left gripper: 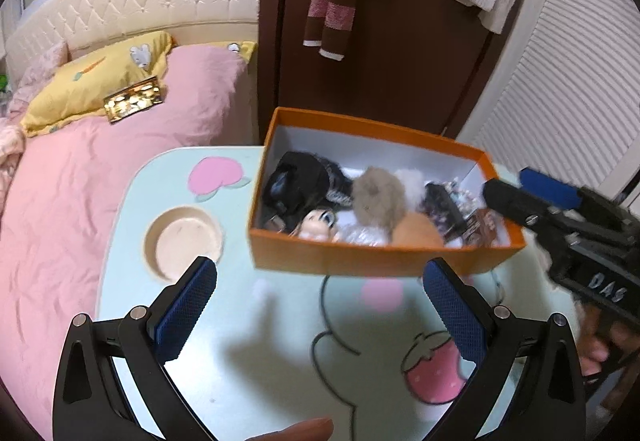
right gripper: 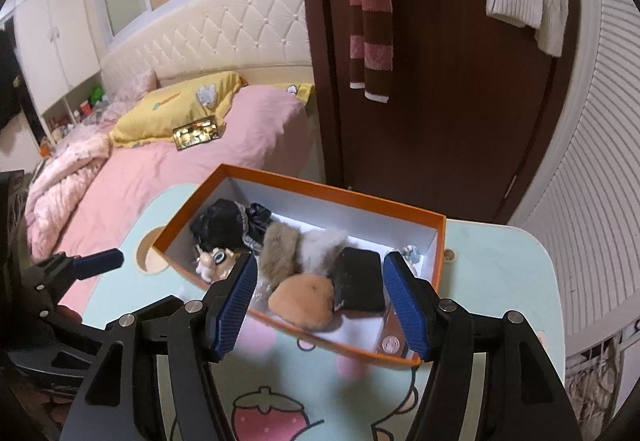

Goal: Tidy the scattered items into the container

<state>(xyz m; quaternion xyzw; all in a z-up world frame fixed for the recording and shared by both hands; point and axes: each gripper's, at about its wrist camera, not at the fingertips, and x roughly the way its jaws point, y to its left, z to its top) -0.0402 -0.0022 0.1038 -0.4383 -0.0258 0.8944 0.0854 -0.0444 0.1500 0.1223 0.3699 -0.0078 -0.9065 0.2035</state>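
We hold our left gripper (left gripper: 320, 305) and right gripper (right gripper: 320, 301) with jaws apart and empty above the bench (left gripper: 280, 341), near the filled orange box (left gripper: 360, 257).

In the left wrist view, the box (left gripper: 372, 253) front wall is blurred, and its right corner is hidden behind the right gripper (left gripper: 516, 185), whose body is cut off at the right edge. A fingertip (left gripper: 308, 431) is cut by the bottom edge. In the right wrist view, the box's near wall is partly covered by the blue pads (right gripper: 236, 305). The small trinkets (right gripper: 412, 253) past the right pad are too small to be identified. The left gripper (right gripper: 100, 261) is cut off at the left edge.
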